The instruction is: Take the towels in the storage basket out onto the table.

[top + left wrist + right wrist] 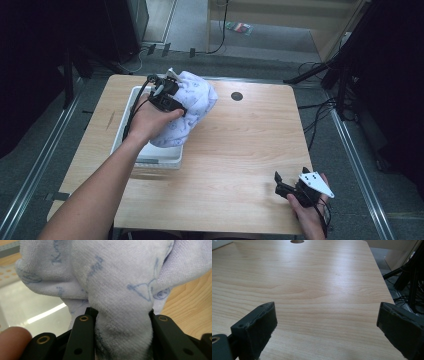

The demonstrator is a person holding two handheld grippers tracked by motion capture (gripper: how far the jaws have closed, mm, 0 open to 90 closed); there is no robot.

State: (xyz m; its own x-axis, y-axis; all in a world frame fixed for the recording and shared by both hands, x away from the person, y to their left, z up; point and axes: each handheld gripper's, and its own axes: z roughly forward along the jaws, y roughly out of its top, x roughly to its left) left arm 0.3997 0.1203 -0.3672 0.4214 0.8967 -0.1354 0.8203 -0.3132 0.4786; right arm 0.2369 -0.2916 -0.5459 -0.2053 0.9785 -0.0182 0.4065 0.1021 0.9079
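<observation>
A white towel with blue print (192,105) is bunched up over the right side of a white plastic bin (150,155) at the table's left. My left gripper (175,102) is shut on a thick fold of it; in the left gripper view the towel (120,290) bulges out from between the two black jaws, with the bin's floor (30,307) below at the left. My right gripper (281,184) rests near the table's front right corner. Its jaws stand wide open over bare wood, and its fingertips (259,322) hold nothing.
The wooden table (240,150) has a round cable hole (236,96) at the back middle, also seen as the hole (297,241) in the right gripper view. Cables and black stands (345,75) crowd the floor to the right. A wooden shelf (280,25) stands behind.
</observation>
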